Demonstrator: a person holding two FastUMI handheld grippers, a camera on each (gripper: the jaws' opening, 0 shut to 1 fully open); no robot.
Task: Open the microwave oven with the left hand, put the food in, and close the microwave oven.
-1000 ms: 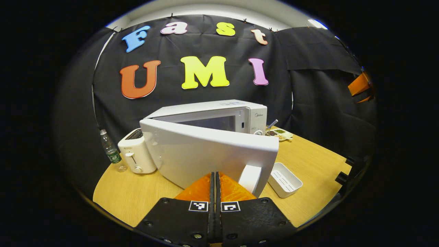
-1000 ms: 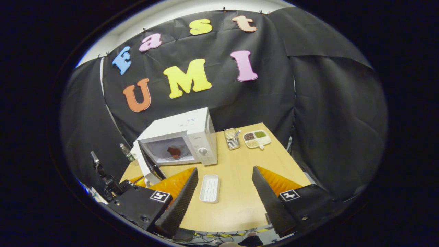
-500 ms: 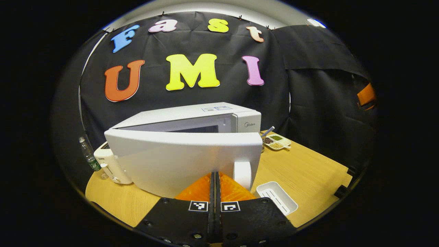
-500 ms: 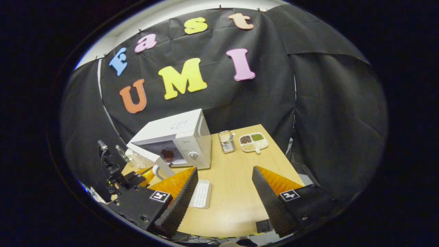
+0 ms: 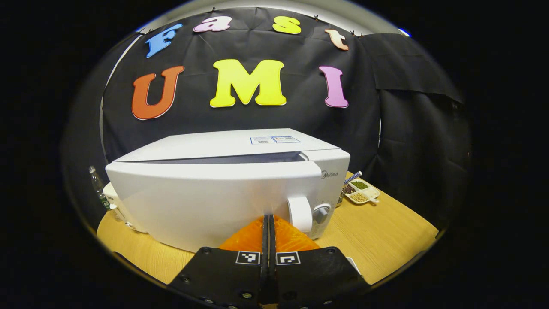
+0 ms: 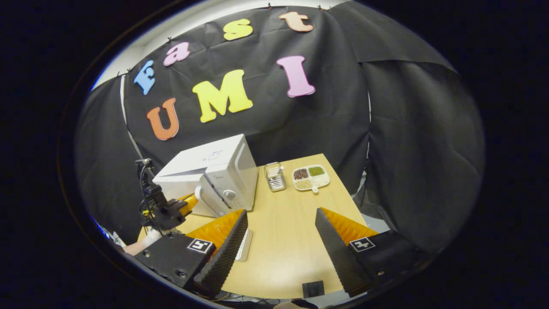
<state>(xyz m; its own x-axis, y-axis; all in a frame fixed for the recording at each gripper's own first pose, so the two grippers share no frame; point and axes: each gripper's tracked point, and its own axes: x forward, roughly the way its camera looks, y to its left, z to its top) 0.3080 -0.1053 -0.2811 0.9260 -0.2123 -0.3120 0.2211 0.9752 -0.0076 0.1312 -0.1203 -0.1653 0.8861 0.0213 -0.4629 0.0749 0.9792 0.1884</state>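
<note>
Pressed together with nothing between them, the left gripper (image 5: 269,223) meets the one microwave (image 5: 223,189) door just left of its handle (image 5: 300,213); door nearly closed, food hidden. Right gripper (image 6: 281,229) gapes over bare table (image 6: 283,240); one divided dish (image 6: 311,177), one small rack (image 6: 274,177) beyond.

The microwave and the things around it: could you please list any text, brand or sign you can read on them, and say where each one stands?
"Midea": brand mark on the microwave, at the top of its control panel beside the door.
Stickers on the microwave's top: too small to read.
Water bottle label: too small to read.
Square coded markers on the left gripper and right gripper: patterns, no words.
</note>
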